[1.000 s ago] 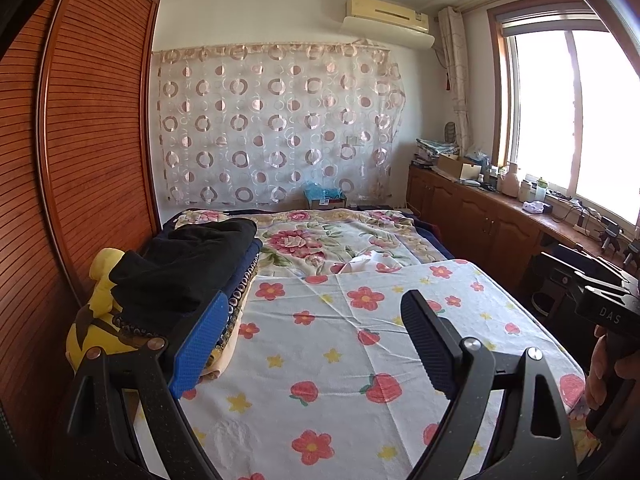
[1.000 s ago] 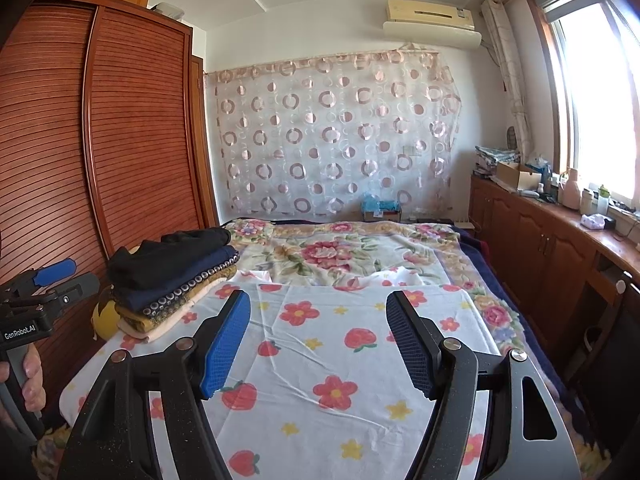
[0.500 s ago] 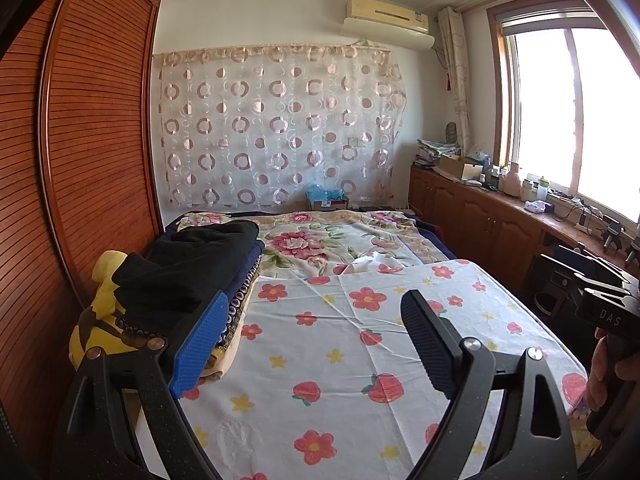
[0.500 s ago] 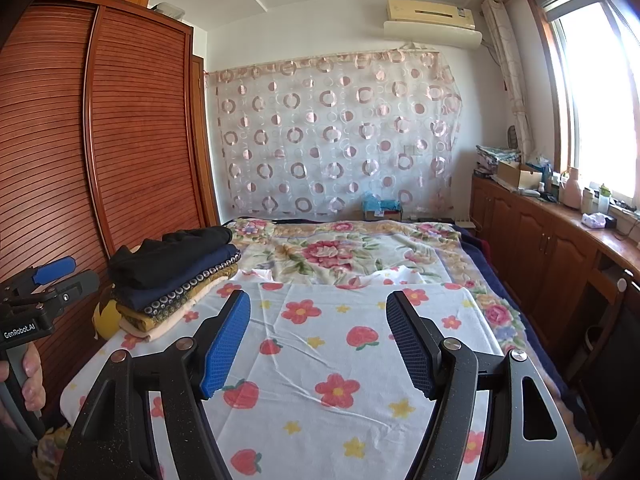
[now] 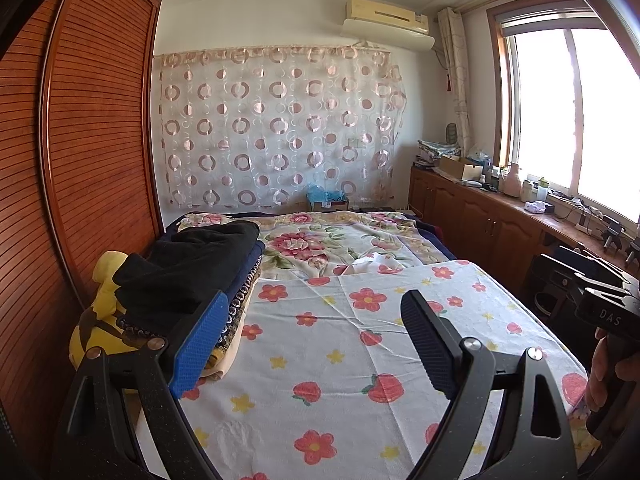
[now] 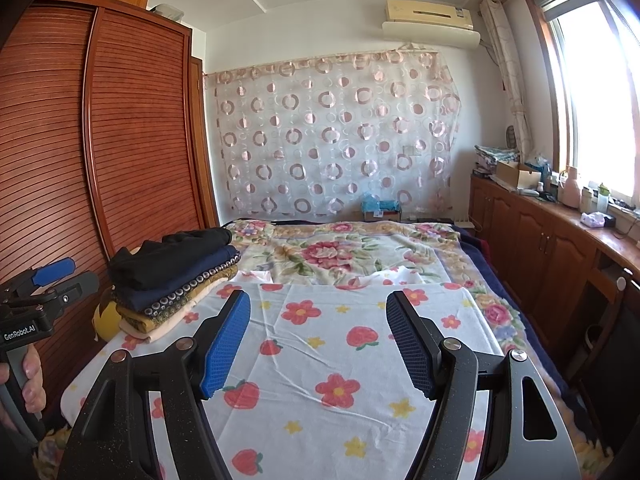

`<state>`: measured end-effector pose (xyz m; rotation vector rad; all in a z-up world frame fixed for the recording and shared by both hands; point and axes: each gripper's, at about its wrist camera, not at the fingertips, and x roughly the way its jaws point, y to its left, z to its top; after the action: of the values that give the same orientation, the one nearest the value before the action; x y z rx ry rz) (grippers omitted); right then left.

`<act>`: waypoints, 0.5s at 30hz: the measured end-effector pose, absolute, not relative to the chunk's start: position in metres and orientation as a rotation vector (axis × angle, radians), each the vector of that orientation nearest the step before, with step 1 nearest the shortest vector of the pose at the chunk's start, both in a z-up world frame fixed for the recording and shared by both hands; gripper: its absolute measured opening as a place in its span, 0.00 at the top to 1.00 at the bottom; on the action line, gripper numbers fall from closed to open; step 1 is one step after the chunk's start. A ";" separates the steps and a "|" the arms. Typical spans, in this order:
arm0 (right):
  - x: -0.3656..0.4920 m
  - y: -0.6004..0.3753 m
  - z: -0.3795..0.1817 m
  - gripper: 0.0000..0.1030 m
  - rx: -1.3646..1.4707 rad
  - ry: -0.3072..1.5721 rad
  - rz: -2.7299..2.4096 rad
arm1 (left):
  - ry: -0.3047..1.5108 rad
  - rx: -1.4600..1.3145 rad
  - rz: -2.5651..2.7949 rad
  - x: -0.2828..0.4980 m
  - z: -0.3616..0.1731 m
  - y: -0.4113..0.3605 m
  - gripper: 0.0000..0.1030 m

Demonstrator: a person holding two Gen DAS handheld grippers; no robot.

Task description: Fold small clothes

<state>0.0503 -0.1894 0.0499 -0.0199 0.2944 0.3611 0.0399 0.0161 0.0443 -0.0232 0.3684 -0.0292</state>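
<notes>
A stack of folded clothes [image 5: 192,276] [image 6: 176,276], black on top, then navy, patterned and cream layers, sits at the left edge of the bed. A white sheet printed with flowers and strawberries [image 5: 340,360] [image 6: 340,340] lies flat over the near half of the bed. My left gripper [image 5: 313,298] hovers above the sheet, open and holding nothing, its blue pad close to the stack's right side. My right gripper [image 6: 317,298] hovers over the middle of the sheet, also open and holding nothing.
A yellow plush toy [image 5: 100,320] is wedged between the stack and the slatted wooden wardrobe [image 5: 80,160] on the left. A floral blanket [image 6: 340,252] covers the far half of the bed. Wooden cabinets [image 6: 540,240] with clutter run under the window on the right. A hand [image 6: 28,368] grips the other tool's handle.
</notes>
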 end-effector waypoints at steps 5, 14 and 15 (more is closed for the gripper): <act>0.051 -0.191 0.049 0.30 -0.018 0.295 0.366 | 0.370 -0.027 -0.028 0.040 0.044 0.017 0.14; 0.052 -0.191 0.049 0.30 -0.023 0.295 0.371 | 0.368 -0.024 -0.024 0.039 0.046 0.016 0.14; 0.052 -0.191 0.049 0.30 -0.025 0.295 0.372 | 0.370 -0.026 -0.026 0.040 0.045 0.017 0.14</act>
<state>0.0517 -0.1910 0.0486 -0.0247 0.2953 0.3720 0.0398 0.0172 0.0447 -0.0263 0.3697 -0.0260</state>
